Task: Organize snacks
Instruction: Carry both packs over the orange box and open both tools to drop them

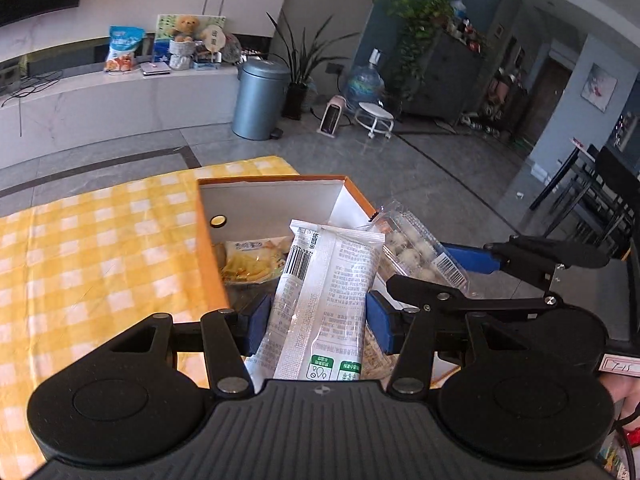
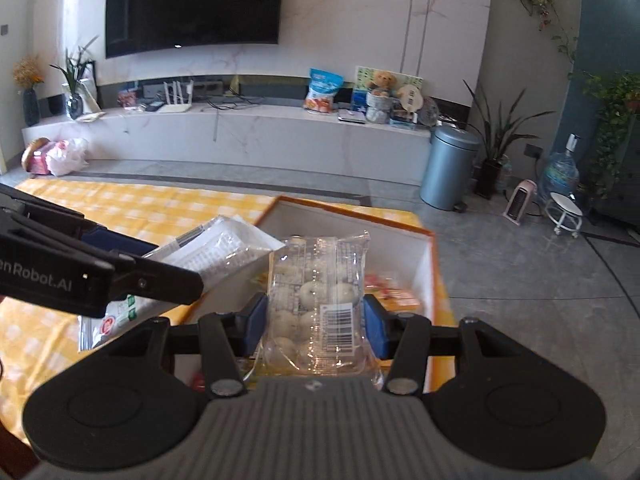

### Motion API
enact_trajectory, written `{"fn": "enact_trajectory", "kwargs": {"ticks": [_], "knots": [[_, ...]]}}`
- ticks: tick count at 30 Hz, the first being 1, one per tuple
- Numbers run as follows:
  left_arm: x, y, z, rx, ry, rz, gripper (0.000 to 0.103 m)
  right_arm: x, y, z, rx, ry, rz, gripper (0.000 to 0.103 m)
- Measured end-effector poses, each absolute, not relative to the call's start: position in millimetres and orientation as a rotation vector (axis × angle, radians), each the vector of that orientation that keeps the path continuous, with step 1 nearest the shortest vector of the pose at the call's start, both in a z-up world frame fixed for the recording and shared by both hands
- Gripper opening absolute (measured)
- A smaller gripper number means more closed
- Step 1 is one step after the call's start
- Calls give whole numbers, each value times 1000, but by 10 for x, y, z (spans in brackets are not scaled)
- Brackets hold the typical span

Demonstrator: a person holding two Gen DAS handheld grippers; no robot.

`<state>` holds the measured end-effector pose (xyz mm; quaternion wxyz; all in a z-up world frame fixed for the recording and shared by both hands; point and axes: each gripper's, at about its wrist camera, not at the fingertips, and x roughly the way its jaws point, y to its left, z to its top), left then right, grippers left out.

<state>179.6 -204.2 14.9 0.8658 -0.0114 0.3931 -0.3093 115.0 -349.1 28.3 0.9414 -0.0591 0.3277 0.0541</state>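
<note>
My left gripper [image 1: 318,322] is shut on a long white snack packet [image 1: 324,292] and holds it over the orange box [image 1: 208,248] with white inner walls. My right gripper [image 2: 314,320] is shut on a clear tray pack of white round buns [image 2: 316,300], also above the box [image 2: 430,264]. In the left wrist view the bun pack [image 1: 416,248] and the right gripper's fingers [image 1: 472,258] are just to the right. In the right wrist view the white packet [image 2: 216,252] and the left gripper's body lie at left. A yellow snack bag [image 1: 252,264] lies inside the box.
The box stands on a yellow checked tablecloth [image 1: 92,256] near the table's far right edge. Red and orange packets [image 2: 392,292] lie in the box. Beyond are grey floor, a grey bin [image 1: 260,100], a TV shelf and dark chairs [image 1: 592,196].
</note>
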Motion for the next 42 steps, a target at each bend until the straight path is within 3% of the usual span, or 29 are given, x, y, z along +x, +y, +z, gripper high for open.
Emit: {"fn": "enact_trajectory", "kwargs": {"ticks": [14,39,42], "knots": [[2293,-2633,-299,158,865,-688,59,1881,-3927,-204,-171,806,52,50],[2656,-2640,-585,221,945,-604,60,2446,-3722,-569,-406,863,124,55],[2654,-2609,-557,212,949,-603,64,2478,-3687,-572,-413,874,130,56]]}}
